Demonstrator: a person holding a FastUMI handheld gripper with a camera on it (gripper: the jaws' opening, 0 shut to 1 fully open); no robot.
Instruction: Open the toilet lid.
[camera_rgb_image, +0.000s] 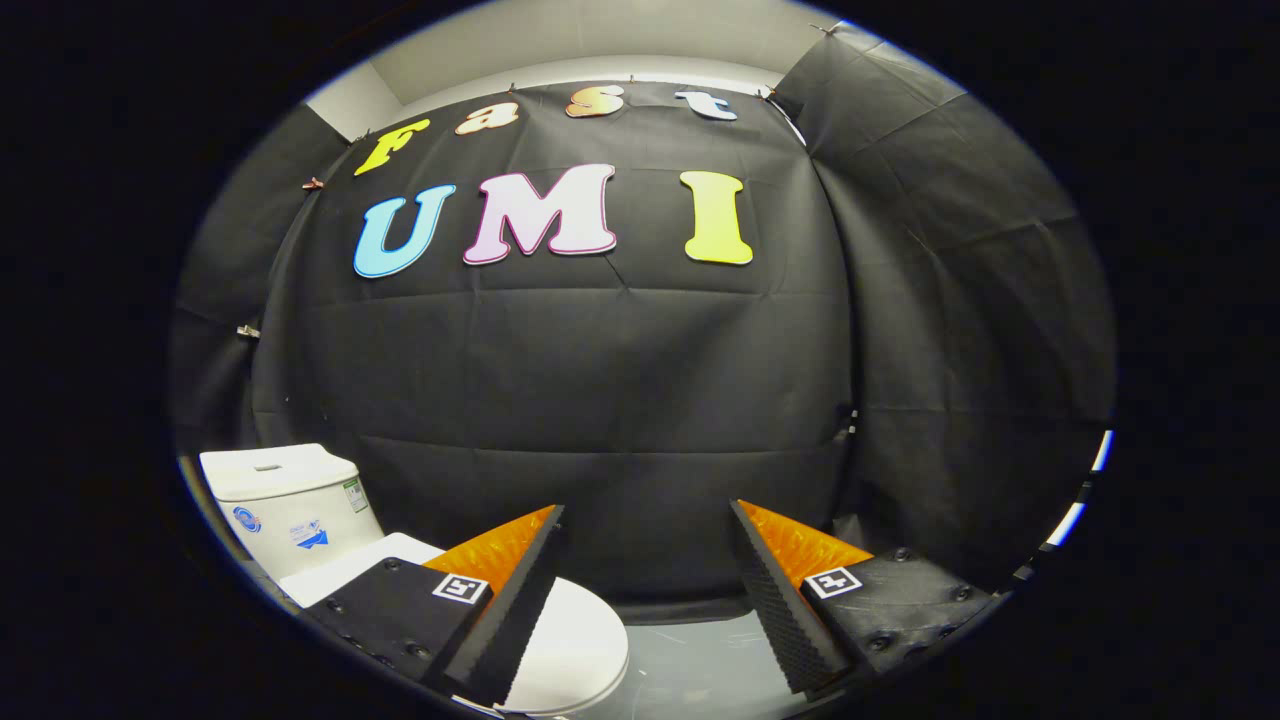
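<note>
Toilet lid (575, 650) sits closed at lower left of frame, below and partly behind the left finger (500, 600), not between the jaws. Gripper (645, 600) is spread wide, holding nothing. Tank (285, 500) lies farther left; lid's long axis runs from tank toward its rounded front edge. Next move, I judge: shift left and down to that edge.

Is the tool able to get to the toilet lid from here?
Probably yes. The tool is open and holds nothing, and the closed white toilet lid lies low just under its left finger, with nothing between them. It would need to dip toward the lid's front edge.
</note>
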